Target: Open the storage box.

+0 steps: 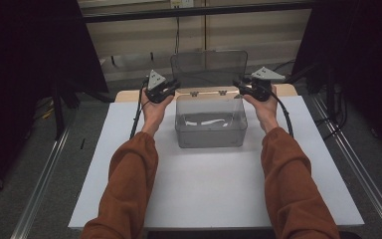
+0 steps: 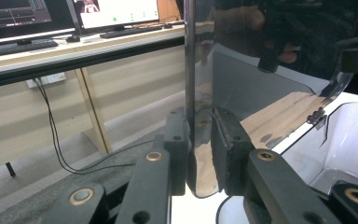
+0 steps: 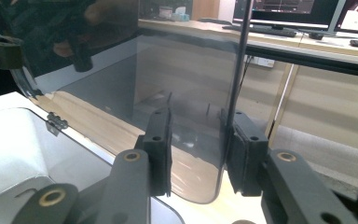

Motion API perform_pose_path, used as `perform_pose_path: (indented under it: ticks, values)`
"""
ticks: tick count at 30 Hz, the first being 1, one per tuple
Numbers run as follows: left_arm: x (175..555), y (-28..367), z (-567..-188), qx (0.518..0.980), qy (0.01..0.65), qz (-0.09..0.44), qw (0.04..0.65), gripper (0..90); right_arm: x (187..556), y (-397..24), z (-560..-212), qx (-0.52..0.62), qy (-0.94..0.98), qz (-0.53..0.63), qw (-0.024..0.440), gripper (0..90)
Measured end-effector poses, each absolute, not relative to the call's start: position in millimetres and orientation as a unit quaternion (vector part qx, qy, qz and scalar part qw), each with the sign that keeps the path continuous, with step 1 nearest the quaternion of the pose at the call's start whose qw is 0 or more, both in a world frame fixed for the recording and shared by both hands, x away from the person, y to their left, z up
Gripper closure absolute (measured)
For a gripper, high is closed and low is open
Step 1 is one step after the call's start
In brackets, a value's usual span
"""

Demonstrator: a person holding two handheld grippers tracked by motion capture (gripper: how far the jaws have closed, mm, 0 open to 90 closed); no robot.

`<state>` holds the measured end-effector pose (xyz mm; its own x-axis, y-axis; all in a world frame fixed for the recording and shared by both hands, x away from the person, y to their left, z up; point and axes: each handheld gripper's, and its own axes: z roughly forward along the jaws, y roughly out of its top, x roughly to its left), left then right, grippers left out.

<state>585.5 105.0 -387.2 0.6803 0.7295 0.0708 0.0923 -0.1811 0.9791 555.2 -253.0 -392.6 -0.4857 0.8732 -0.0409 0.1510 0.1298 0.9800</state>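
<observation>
Two claws meet the smoky clear lid (image 1: 209, 67) of a plastic storage box (image 1: 210, 124), which stands upright on its hinges at the far edge of the white surface (image 1: 204, 189). The box sits open near the middle of the far half of the surface, between the person's forearms. The left claw (image 1: 171, 85) is pressed together on the lid's left edge; in the left gripper view its pads (image 2: 226, 154) clamp the panel near its rounded lower corner. The right claw (image 1: 239, 84) straddles the lid's right edge with its jaws spread a little: in the right gripper view the left pad (image 3: 161, 149) seems to stand just off the panel while the other lies at or against the far face, so the grip on that side looks loose rather than firm.

Moving the lid well, by this reading, calls for both sides to work as one. The right claw would want to seat squarely on the edge before any swing. Both hands should then follow the arc of the two small hinges (image 1: 208, 93), keeping level with each other so the thin panel does not twist. A gentle pace would keep the light box from sliding on the smooth surface.
</observation>
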Motion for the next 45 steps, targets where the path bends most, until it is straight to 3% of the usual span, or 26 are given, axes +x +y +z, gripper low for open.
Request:
perform_pose_path:
  ticks: [11,13,18,45]
  values:
    - [589.7,105.1,-393.1,0.730,0.284,0.284,0.553,78.3,560.8,-251.5,-408.2,0.389,0.681,0.536,0.311,59.8]
    - [590.1,105.8,-395.5,0.731,0.287,0.280,0.552,78.3,561.7,-252.9,-409.2,0.393,0.675,0.541,0.312,65.8]
    - [592.2,103.7,-399.5,0.728,0.294,0.277,0.553,77.3,562.9,-254.5,-410.2,0.397,0.673,0.542,0.309,67.0]
    - [600.0,101.4,-408.0,0.743,0.302,0.258,0.539,69.4,569.1,-253.9,-411.8,0.407,0.681,0.528,0.303,62.5]
